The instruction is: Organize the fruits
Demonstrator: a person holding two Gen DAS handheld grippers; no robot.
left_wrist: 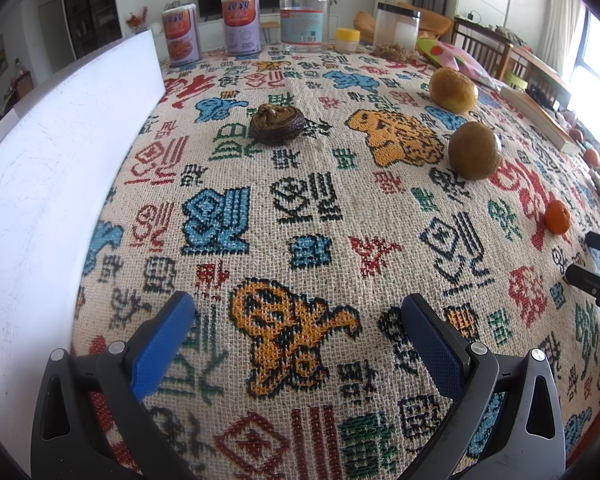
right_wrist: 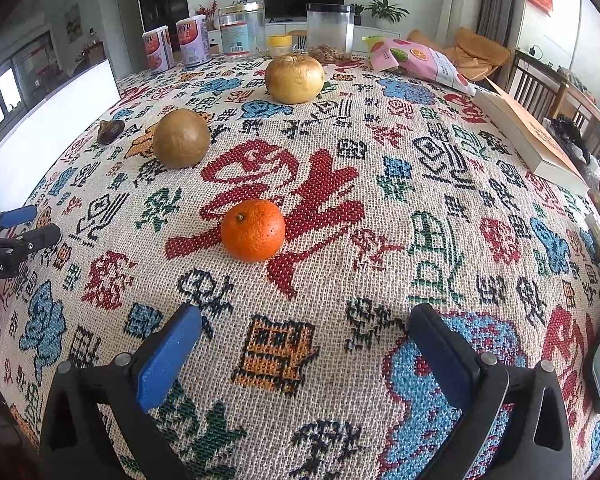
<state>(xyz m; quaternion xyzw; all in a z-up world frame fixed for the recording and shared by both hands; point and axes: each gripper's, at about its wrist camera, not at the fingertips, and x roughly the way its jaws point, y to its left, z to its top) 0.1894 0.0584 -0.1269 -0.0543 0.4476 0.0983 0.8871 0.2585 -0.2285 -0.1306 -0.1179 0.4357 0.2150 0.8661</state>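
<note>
Left wrist view: the left gripper, its blue-padded jaws spread wide with nothing between them, hangs tilted down over the woven cream tablecloth covered in coloured characters. Taking the small round orange mandarin as the landmark, a round olive-green fruit sits beyond it and to its left, a larger yellow-green citrus lies farther back again, and a dark brown shrivelled fruit rests alone, well to the mandarin's left, near a white board along the table's edge. The black tips of the right gripper show just below the mandarin at the frame's right edge.

Right wrist view: the right gripper points down at the cloth, jaws at full spread and empty, and the mandarin lies just ahead of them, untouched and apart from the pads. The olive-green fruit stands behind and left of the mandarin, the yellow-green citrus farther back, the shrivelled fruit well off to the left.

The four fruits appear scattered, with no basket or tray for them in sight, so the sorting seems barely begun. The mandarin looks the likeliest first pick for the right gripper.
</note>
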